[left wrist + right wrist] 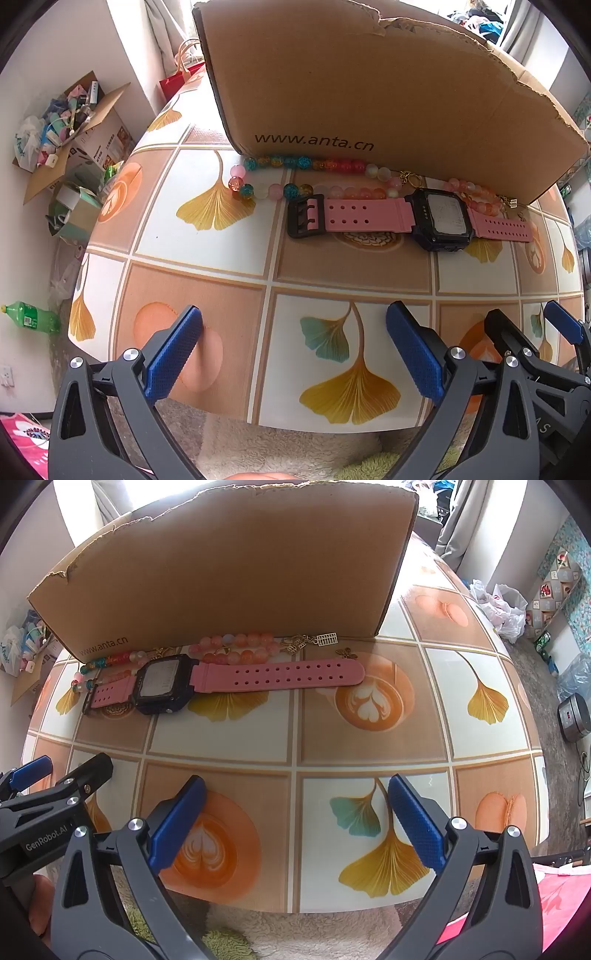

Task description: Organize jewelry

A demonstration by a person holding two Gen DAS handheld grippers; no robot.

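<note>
Both tools, the left tool [293,350] and the right tool [293,823], hang side by side over the near edge of the counter [369,738] with its ginkgo-leaf tiled cover, blue-padded jaws spread wide apart on nothing, which reads as a starting pose before any piece is picked. The jewelry lies well beyond them in a row against the front wall of the torn brown cardboard box [369,85]: a pink-strapped digital watch with a dark square case [439,218] laid flat, a multicoloured glass bead strand [295,164] and a peach-pink bead bracelet with small gold charms [240,646] just behind it. The box looks the likely destination, but its inside is hidden.
</note>
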